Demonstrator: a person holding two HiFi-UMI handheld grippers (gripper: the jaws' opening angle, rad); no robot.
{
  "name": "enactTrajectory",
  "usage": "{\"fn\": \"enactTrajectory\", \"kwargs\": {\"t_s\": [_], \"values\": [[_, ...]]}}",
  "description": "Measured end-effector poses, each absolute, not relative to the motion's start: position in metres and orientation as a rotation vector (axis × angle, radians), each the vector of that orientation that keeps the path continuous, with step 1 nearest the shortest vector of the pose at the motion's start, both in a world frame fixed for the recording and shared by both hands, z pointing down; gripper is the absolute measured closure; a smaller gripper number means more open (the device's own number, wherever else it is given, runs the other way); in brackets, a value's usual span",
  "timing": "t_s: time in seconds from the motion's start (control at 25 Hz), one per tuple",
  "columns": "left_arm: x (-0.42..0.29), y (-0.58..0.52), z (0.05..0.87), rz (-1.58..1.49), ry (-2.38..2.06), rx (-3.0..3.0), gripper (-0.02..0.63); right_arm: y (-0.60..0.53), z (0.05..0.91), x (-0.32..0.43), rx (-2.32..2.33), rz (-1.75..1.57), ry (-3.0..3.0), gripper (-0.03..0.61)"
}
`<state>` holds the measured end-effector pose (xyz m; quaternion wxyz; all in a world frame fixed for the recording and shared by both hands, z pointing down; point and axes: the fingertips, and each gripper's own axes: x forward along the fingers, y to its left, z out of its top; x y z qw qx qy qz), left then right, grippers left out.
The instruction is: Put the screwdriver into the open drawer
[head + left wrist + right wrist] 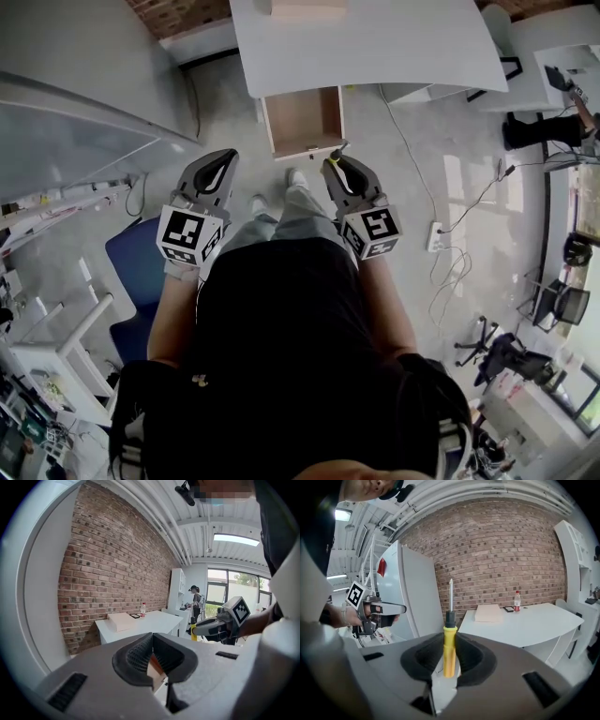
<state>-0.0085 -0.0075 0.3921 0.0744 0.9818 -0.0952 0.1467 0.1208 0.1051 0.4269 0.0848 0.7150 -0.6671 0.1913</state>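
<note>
The screwdriver (449, 639) has a yellow handle, a black collar and a steel shaft that points up; my right gripper (449, 662) is shut on its handle. In the head view that right gripper (336, 164) hovers just short of the open wooden drawer (302, 117), near its front right corner. The drawer looks empty and hangs under the white table (375, 42). My left gripper (222, 157) is level with it, left of the drawer. In its own view the left gripper (152, 657) has its pads together with nothing between them.
A flat cardboard box (489, 612) and a small bottle (516, 601) rest on the table by the brick wall. A blue chair (141, 272) stands at my left, with a grey panel (75, 122) behind it. Cables and a power strip (436, 236) lie on the floor at right. Another person (194, 602) stands far off.
</note>
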Motion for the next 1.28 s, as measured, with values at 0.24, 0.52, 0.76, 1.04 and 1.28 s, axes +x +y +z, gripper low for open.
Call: {"fn": "enactTrajectory", "kwargs": {"t_s": [0.24, 0.52, 0.76, 1.04, 1.28], "values": [[0.004, -0.023, 0.405, 0.492, -0.391, 2.892, 0.609, 0.077, 0.46, 0.14, 1.956, 0.632, -2.035, 0.492], [0.001, -0.044, 0.434, 0.601, -0.512, 2.837, 0.609, 0.043, 0.506, 0.149, 1.769, 0.697, -2.078, 0.492], [0.004, -0.053, 0.45, 0.643, -0.59, 2.776, 0.609, 0.021, 0.552, 0.156, 1.618, 0.762, -2.095, 0.492], [0.002, -0.058, 0.468, 0.677, -0.684, 2.69, 0.609, 0.002, 0.611, 0.159, 1.431, 0.809, -2.079, 0.494], [-0.005, -0.061, 0.48, 0.711, -0.755, 2.639, 0.609, -0.007, 0.668, 0.158, 1.285, 0.855, -2.042, 0.494]]}}
